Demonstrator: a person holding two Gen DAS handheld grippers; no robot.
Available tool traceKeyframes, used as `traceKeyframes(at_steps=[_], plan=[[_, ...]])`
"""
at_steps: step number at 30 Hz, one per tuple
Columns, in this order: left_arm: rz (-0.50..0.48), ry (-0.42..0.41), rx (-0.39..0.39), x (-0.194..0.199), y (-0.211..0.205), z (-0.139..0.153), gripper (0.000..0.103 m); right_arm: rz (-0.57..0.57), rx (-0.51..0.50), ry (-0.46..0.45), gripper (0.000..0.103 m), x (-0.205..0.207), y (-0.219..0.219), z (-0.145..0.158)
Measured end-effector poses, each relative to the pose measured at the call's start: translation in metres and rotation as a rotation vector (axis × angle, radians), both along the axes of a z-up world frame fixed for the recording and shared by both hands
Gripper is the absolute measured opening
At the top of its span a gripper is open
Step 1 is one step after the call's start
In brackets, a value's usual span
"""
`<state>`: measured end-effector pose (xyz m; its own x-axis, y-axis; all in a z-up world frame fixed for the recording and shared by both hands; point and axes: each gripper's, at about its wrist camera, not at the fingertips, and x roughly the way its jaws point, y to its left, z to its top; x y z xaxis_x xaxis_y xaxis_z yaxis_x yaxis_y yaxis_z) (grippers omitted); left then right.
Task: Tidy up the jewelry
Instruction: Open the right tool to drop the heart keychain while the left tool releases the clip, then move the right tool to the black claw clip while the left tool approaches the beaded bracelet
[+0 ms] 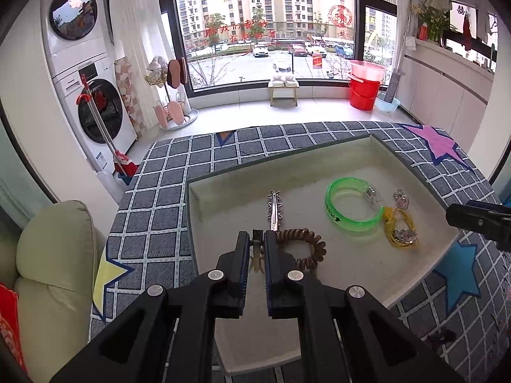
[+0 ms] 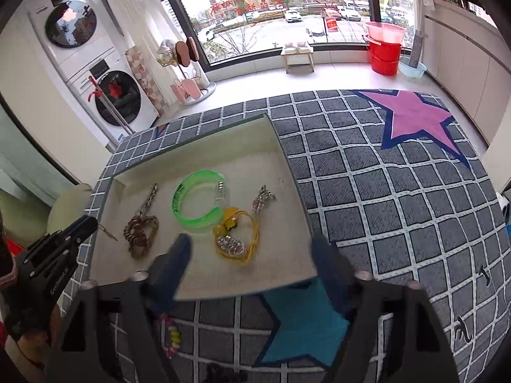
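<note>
**Q:** Which item is in hand, and where does it lie?

**A:** A thin item with a small black end (image 1: pixel 257 234) sits between my left fingers (image 1: pixel 256 239), low over the near-left part of the tray (image 1: pixel 377 146). The fingers are nearly closed on it; what it is I cannot tell. Just beyond lie the brown coil hair tie (image 1: pixel 308 245) and the spiked silver hair clip (image 1: pixel 273 210), touching each other on the tray floor.

**Q:** What else does the tray hold?

**A:** To the right, the green bangle (image 1: pixel 351 210), a yellow cord with a rhinestone charm (image 1: pixel 400 231) touching its open end, and a small pink heart pendant (image 1: pixel 401 200) just beside. The tray rests on a surface covered by a grid-patterned cloth with stars (image 2: pixel 383 191).

**Q:** And the right fingers?

**A:** My right fingers (image 2: pixel 252 249) are spread wide and hold nothing, hovering over the near edge of the tray. Below them, outside the tray, a beaded pink-and-yellow piece (image 2: pixel 172 335) lies on the cloth.

**Q:** Which step is this, and what follows?

**A:** I judge it a placement into the tray, with sorting well along. The next move calls for parting the left fingers to free the item clear of the coil tie, then reaching the right fingers for the beaded piece.
</note>
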<state>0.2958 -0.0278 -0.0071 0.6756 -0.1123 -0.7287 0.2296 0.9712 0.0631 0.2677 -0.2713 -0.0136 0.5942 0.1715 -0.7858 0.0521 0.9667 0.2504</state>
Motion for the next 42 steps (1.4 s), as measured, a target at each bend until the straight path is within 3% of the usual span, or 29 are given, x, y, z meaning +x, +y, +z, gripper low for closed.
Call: traceKeyframes(at_steps=[13, 15, 18, 19, 28, 42], plan=[[-0.01, 0.0, -0.048, -0.035, 0.016, 0.01, 0.023, 0.038, 0.006, -0.022, 0.086, -0.035, 0.01, 0.014], [-0.002, 0.004, -0.044, -0.042, 0.018, 0.012, 0.103, 0.038, 0.005, -0.027, 0.086, -0.041, 0.012, 0.016], [0.012, -0.032, -0.044, -0.049, 0.02, 0.012, 0.103, 0.035, 0.001, -0.032, 0.09, -0.05, 0.014, 0.016], [0.012, -0.037, -0.047, -0.051, 0.021, 0.014, 0.103, 0.035, -0.004, -0.035, 0.103, -0.052, 0.016, 0.015], [0.019, -0.034, -0.063, -0.063, 0.025, 0.024, 0.103, 0.023, -0.028, -0.1, 0.103, -0.076, 0.022, 0.023], [-0.019, 0.009, -0.061, -0.112, 0.018, 0.015, 0.103, 0.085, -0.088, -0.022, 0.103, -0.108, 0.034, 0.024]])
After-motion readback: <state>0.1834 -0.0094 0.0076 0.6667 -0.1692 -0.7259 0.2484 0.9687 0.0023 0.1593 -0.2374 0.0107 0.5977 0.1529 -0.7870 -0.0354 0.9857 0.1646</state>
